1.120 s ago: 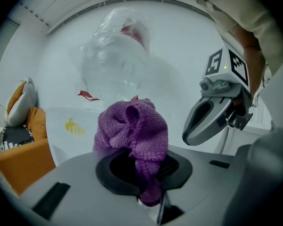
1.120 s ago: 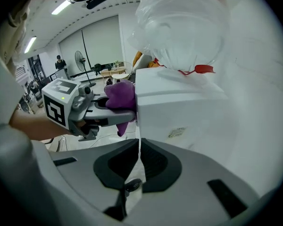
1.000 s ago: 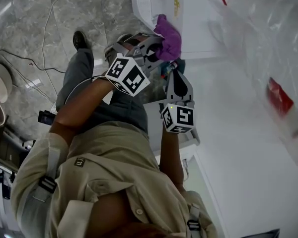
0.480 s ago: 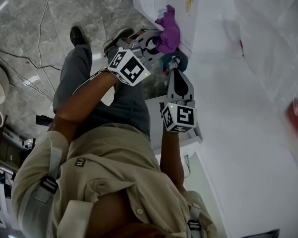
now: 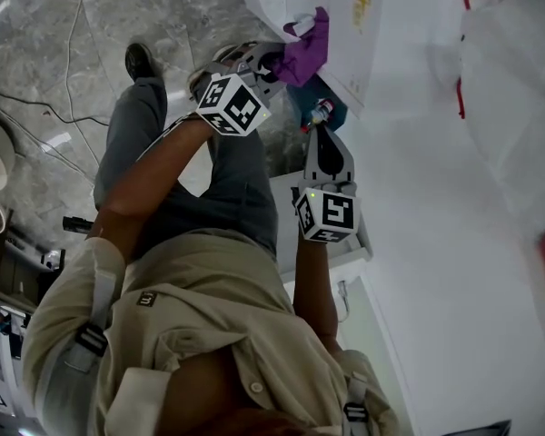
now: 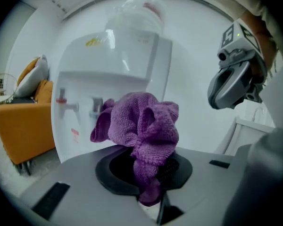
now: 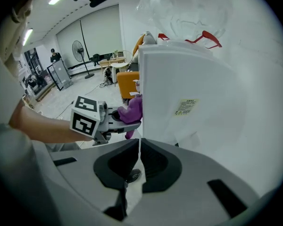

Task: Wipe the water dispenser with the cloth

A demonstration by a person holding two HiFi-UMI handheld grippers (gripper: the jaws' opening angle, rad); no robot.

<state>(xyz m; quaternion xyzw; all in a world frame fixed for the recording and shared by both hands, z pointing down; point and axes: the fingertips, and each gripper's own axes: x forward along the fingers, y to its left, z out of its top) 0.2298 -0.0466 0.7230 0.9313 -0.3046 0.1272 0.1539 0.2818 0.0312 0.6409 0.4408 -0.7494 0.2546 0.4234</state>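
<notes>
A purple cloth (image 5: 302, 51) is bunched between the jaws of my left gripper (image 5: 271, 62), which is shut on it. In the head view the cloth touches the front corner of the white water dispenser (image 5: 381, 34). The left gripper view shows the cloth (image 6: 140, 126) in front of the dispenser (image 6: 108, 74) and its taps (image 6: 61, 100). My right gripper (image 5: 322, 116) is held beside the dispenser's side panel (image 7: 193, 93). Its jaws are shut with nothing between them (image 7: 139, 149). From the right gripper view I see the left gripper (image 7: 108, 119) with the cloth (image 7: 133, 111).
A clear water bottle (image 5: 518, 80) stands on top of the dispenser. An orange sofa (image 6: 23, 121) stands to the dispenser's left. Cables (image 5: 36, 107) lie on the grey marble floor, and a white wall (image 5: 454, 271) runs close along the right.
The left gripper has carried the cloth a little further along the dispenser's front corner. The right gripper has stayed about where it was.
</notes>
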